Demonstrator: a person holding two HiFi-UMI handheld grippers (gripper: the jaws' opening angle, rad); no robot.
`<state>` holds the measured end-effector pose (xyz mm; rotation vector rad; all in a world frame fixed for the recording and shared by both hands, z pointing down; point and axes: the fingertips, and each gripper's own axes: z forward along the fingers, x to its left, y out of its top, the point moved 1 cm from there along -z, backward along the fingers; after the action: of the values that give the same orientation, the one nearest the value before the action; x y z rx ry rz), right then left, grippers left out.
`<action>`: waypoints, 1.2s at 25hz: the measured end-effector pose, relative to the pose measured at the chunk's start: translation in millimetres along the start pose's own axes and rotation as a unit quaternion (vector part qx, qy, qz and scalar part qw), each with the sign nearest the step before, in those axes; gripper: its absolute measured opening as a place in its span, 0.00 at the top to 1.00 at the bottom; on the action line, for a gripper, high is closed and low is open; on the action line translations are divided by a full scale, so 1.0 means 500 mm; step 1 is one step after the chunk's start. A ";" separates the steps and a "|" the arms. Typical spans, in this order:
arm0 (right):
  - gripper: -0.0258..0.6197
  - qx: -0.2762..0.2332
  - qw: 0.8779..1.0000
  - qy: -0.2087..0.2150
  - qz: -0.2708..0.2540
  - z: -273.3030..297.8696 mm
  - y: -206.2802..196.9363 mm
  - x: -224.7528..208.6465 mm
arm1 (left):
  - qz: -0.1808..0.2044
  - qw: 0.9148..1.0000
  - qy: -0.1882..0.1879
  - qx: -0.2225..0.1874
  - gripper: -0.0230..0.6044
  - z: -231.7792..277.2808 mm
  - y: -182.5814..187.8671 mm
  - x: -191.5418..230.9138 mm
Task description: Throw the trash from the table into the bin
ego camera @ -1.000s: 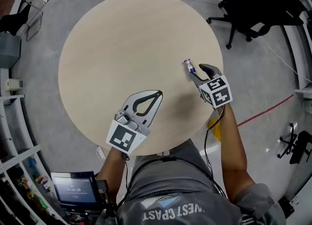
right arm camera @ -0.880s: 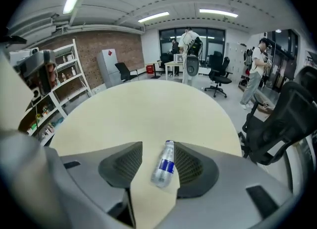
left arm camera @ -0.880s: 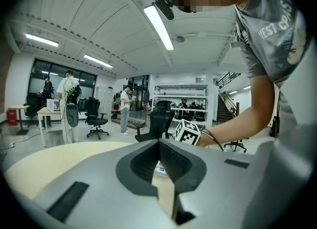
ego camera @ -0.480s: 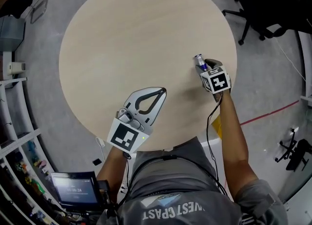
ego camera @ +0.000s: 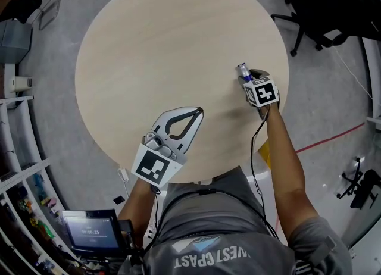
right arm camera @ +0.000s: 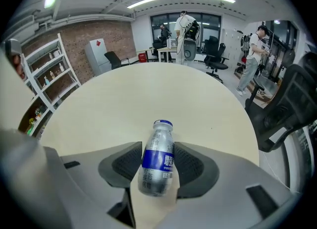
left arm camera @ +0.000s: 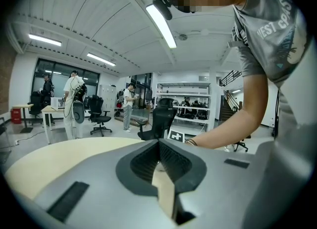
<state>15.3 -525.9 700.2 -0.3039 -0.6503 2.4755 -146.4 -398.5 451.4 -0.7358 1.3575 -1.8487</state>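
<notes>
Over the round desk (ego camera: pixel 149 47), I note my right hand-held gripper (ego camera: pixel 249 78) clamped on a silver-and-blue bottle (right arm camera: pixel 158 156), my left hand-held gripper (ego camera: pixel 194 113) closed with nothing in it.

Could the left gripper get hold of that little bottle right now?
Probably not as things stand. The bottle is clamped in the right gripper's jaws, and the left gripper sits apart with its jaws shut. Nothing stands on the table between them.
</notes>
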 end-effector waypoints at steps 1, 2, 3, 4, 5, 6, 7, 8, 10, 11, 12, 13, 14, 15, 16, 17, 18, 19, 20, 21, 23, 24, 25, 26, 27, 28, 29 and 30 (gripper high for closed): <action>0.68 -0.001 1.000 0.001 0.009 0.002 -0.002 -0.004 | 0.002 1.000 0.000 0.000 0.90 -0.005 0.001 -0.003; 0.68 0.000 1.000 0.002 0.020 0.004 -0.005 -0.009 | 0.005 1.000 0.001 0.000 0.90 -0.010 0.001 -0.006; 0.68 0.003 1.000 0.003 0.031 0.005 -0.007 -0.014 | 0.008 1.000 0.001 -0.001 0.90 -0.015 0.003 -0.009; 0.68 0.004 0.999 0.003 0.039 0.002 -0.007 -0.016 | 0.010 1.000 0.002 -0.003 0.90 -0.021 0.006 -0.013; 0.68 -0.001 0.999 0.004 0.044 -0.007 -0.005 -0.013 | 0.012 1.000 0.002 -0.005 0.90 -0.027 0.010 -0.018; 0.68 -0.012 0.999 0.007 0.045 -0.022 0.002 -0.003 | 0.014 1.000 0.002 -0.008 0.90 -0.035 0.015 -0.022; 0.68 -0.028 0.999 0.010 0.042 -0.043 0.013 0.012 | 0.016 1.000 0.002 -0.012 0.90 -0.043 0.022 -0.026; 0.68 -0.046 0.998 0.013 0.038 -0.068 0.027 0.029 | 0.020 1.000 0.003 -0.016 0.90 -0.053 0.030 -0.029; 0.68 -0.080 0.996 0.016 0.033 -0.130 0.055 0.068 | 0.025 0.999 0.004 -0.026 0.90 -0.075 0.049 -0.034; 0.68 -0.098 0.995 0.017 0.031 -0.168 0.070 0.090 | 0.029 0.999 0.005 -0.033 0.90 -0.089 0.062 -0.039; 0.68 -0.116 0.993 0.017 0.028 -0.210 0.087 0.116 | 0.033 0.999 0.004 -0.040 0.90 -0.107 0.079 -0.046; 0.68 -0.135 0.990 0.016 0.023 -0.257 0.104 0.144 | 0.039 0.998 0.003 -0.047 0.90 -0.128 0.097 -0.055; 0.68 -0.155 0.988 0.014 0.017 -0.305 0.122 0.172 | 0.048 0.997 0.001 -0.054 0.90 -0.148 0.116 -0.065; 0.68 -0.173 0.985 0.013 0.009 -0.352 0.138 0.198 | 0.056 0.997 -0.002 -0.061 0.90 -0.163 0.134 -0.074; 0.68 -0.191 0.982 0.012 0.000 -0.394 0.153 0.218 | 0.063 0.996 -0.005 -0.069 0.90 -0.172 0.148 -0.081; 0.68 -0.207 0.978 0.011 -0.010 -0.432 0.165 0.235 | 0.070 0.995 -0.008 -0.077 0.90 -0.175 0.160 -0.086; 0.68 -0.224 0.974 0.010 -0.019 -0.466 0.176 0.249 | 0.075 0.994 -0.011 -0.084 0.90 -0.175 0.170 -0.090; 0.68 -0.240 0.970 0.009 -0.028 -0.498 0.185 0.262 | 0.081 0.992 -0.014 -0.091 0.90 -0.173 0.179 -0.093; 0.68 -0.255 0.966 0.008 -0.036 -0.529 0.193 0.273 | 0.087 0.991 -0.018 -0.099 0.90 -0.169 0.187 -0.095; 0.68 -0.270 0.962 0.005 -0.044 -0.560 0.200 0.281 | 0.093 0.990 -0.022 -0.107 0.90 -0.165 0.198 -0.098; 0.68 -0.296 0.953 -0.003 -0.059 -0.629 0.206 0.306 | 0.106 0.986 -0.030 -0.126 0.90 -0.167 0.225 -0.111; 0.68 -0.309 0.949 -0.008 -0.066 -0.672 0.202 0.330 | 0.112 0.984 -0.034 -0.136 0.90 -0.182 0.242 -0.128; 0.68 -0.321 0.944 -0.012 -0.072 -0.720 0.191 0.366 | 0.118 0.981 -0.039 -0.146 0.90 -0.208 0.260 -0.153; 0.68 -0.331 0.940 -0.017 -0.078 -0.769 0.176 0.407 | 0.124 0.979 -0.044 -0.155 0.90 -0.240 0.277 -0.183; 0.68 -0.341 0.936 -0.023 -0.084 -0.813 0.159 0.447 | 0.129 0.977 -0.050 -0.164 0.90 -0.271 0.291 -0.212; 0.68 -0.349 0.932 -0.030 -0.089 -0.848 0.145 0.477 | 0.135 0.974 -0.055 -0.172 0.90 -0.292 0.302 -0.235; 0.68 -0.357 0.929 -0.036 -0.092 -0.875 0.136 0.494 | 0.141 0.972 -0.061 -0.179 0.90 -0.302 0.312 -0.250; 0.68 -0.364 0.925 -0.044 -0.095 -0.895 0.130 0.503 | 0.147 0.969 -0.067 -0.185 0.90 -0.303 0.321 -0.260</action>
<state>-66.6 -258.3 264.8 -0.3804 -1.5538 1.9822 -155.7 -239.8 250.7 -0.7804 1.6441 -1.3077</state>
